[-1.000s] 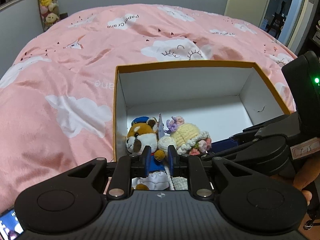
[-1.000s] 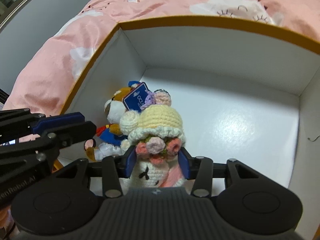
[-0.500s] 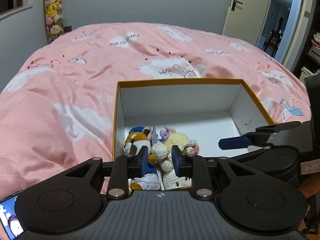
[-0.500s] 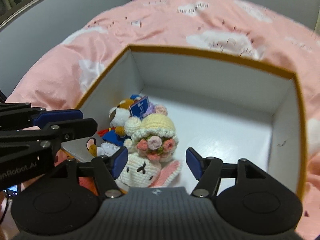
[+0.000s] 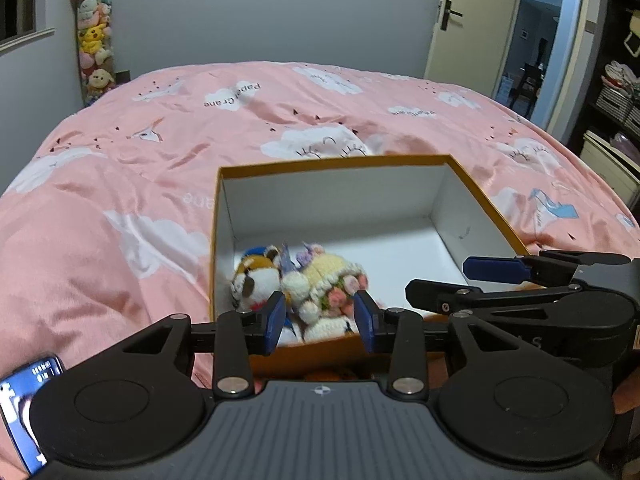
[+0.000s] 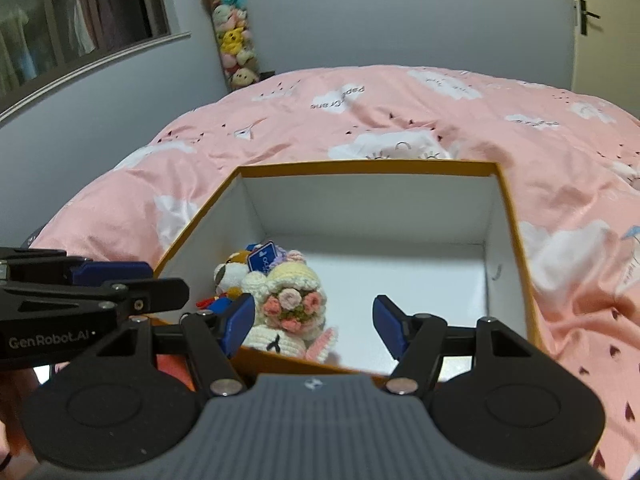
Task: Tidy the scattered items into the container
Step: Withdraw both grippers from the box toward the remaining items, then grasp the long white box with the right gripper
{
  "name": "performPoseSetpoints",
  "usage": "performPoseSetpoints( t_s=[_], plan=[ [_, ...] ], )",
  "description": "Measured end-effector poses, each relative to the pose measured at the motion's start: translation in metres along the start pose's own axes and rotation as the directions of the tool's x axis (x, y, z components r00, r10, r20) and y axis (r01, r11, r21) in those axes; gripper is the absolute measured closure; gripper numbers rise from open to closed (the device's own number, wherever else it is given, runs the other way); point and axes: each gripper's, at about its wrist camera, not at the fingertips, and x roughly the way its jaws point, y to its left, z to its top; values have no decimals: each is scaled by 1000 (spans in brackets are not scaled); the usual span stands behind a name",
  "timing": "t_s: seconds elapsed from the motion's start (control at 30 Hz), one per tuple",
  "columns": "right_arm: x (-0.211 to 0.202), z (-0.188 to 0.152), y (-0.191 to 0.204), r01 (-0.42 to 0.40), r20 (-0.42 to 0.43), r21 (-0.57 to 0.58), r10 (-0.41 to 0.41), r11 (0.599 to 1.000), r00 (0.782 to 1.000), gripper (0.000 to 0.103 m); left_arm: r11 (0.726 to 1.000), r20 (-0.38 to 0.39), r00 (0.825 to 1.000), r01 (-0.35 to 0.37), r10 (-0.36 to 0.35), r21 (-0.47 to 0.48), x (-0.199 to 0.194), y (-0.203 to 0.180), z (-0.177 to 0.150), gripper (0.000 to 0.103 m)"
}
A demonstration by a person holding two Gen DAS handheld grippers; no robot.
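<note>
Resting in the near left corner of the orange-rimmed box (image 6: 360, 168), the crocheted bunny doll (image 6: 290, 308) and the plush dog (image 6: 230, 274) lie touching each other, the dog against the left wall. A blue tag (image 6: 262, 258) stands up between them. We take the box as our landmark throughout.

Our left gripper (image 5: 320, 318) sits over the near wall of the box; its jaws are opening and grip nothing, the toys lying beyond and below the blue pads (image 5: 276, 320). Our right gripper (image 6: 314, 326) is spread wide and empty, also over the near wall, with the bunny just beyond its left pad. Both toys appear released.

We judge the step in hand to be clearing the grippers from the box. To do it well:

- Finish spreading the left jaws before drawing away, so no yarn or tag snags on a pad.
- Lift each gripper above the rim first, then draw it off; dragging across the near wall could shift the light box on the soft pink duvet (image 5: 160, 160).
- Keep the two grippers apart; they stand near each other over the same wall.

No further scattered items show on the duvet around the box.
</note>
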Motion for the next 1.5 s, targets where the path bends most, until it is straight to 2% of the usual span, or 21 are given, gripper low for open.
performPoseSetpoints(
  t_s=[0.13,0.27,0.43,0.6,0.67,0.8,0.9,1.0,1.13,1.3,1.37,1.5],
  plan=[
    [-8,-13,-4,3,0,17,-3,1000,1000,30,1000,-25,1000,5,-5,14,-3,-2,-12,55],
    [-22,-22,2,57,36,-44,-55,997,998,30,1000,-54,998,16,-15,15,-9,1,-23,55],
    [-40,-32,1,47,37,-38,-46,998,998,31,999,-71,996,48,-47,12,-23,6,-35,55],
    [-57,-46,-2,49,7,-9,-49,999,999,32,997,-118,990,75,-75,1,-32,10,-47,55],
    [-62,-51,-4,42,-12,4,-42,999,999,37,996,-139,987,86,-85,0,-34,10,-52,55],
    [-67,-60,-2,42,-49,3,-41,999,998,40,997,-194,978,81,-78,8,-36,9,-62,57],
    [-72,-63,2,-5,-76,11,6,1000,997,41,997,-230,971,73,-65,25,-38,8,-66,59],
    [-80,-64,15,-44,-88,-36,41,998,995,41,997,-276,960,65,-53,35,-39,6,-68,59],
    [-82,-68,33,-86,-133,-94,73,992,988,41,996,-323,943,92,-83,14,-40,6,-72,59],
    [-83,-72,43,-122,-147,-116,105,986,984,41,997,-341,938,76,-61,29,-39,2,-75,63],
    [-84,-73,46,-136,-155,-131,115,982,981,48,996,-340,938,87,-70,35,-40,0,-76,64],
    [-81,-75,44,-145,-189,-124,120,982,975,48,992,-339,936,116,-94,47,-40,-5,-77,65]
  ],
)
